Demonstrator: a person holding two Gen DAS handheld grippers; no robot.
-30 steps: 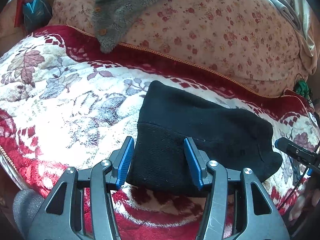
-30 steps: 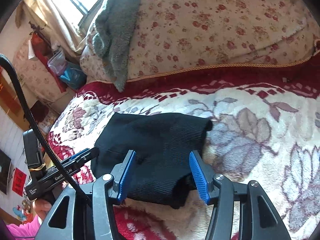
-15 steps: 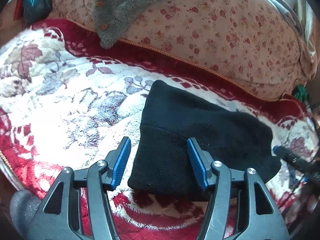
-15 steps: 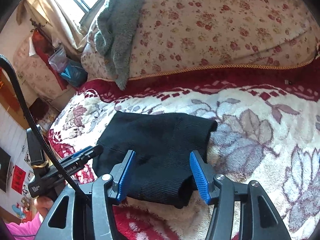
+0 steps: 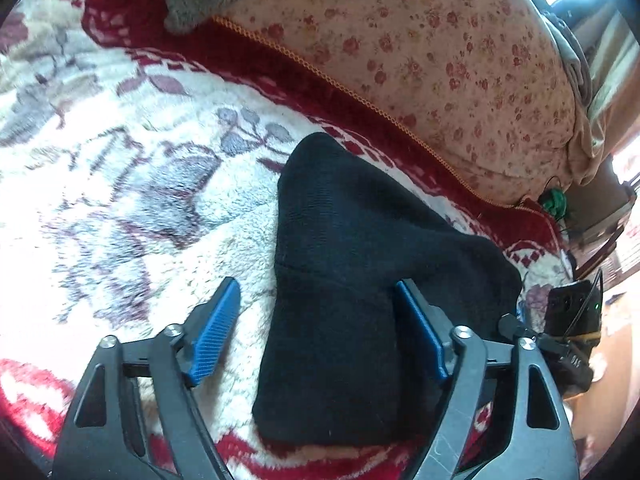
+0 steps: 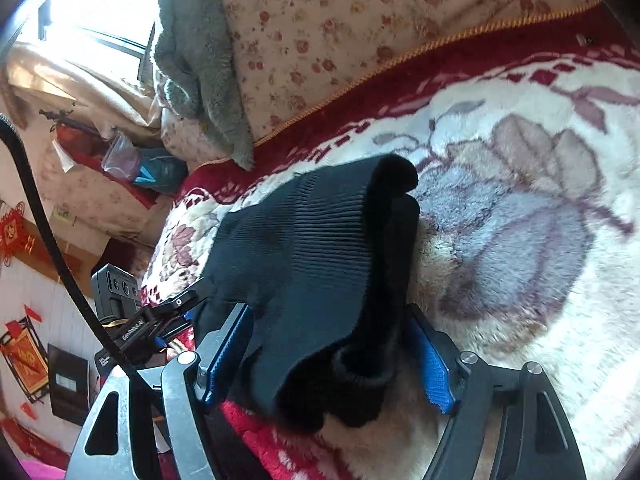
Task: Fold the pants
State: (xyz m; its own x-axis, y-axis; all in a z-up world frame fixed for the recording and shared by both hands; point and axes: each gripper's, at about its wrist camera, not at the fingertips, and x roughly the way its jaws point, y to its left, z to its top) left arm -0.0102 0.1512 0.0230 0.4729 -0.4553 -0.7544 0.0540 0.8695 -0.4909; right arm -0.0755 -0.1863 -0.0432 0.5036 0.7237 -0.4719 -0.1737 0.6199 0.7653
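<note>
The black pants lie folded into a thick bundle on a cream and red floral blanket. My left gripper hangs low over the bundle's near left end with its jaws opening. One blue pad is over the blanket and the other rests over the cloth. In the right wrist view the ribbed pants show a rolled end. My right gripper straddles that end with jaws opening, and its pads do not press the cloth. Each gripper appears at the edge of the other's view.
A big flowered quilt roll lies behind the pants, with a grey fleece garment draped over it. The blanket's red border runs along the roll. A black cable and shelves with bags are left of the bed.
Both grippers have sunk toward the pants and tipped downward. Both sets of jaws have spread wider, and the pants now fill more of each view between them.
</note>
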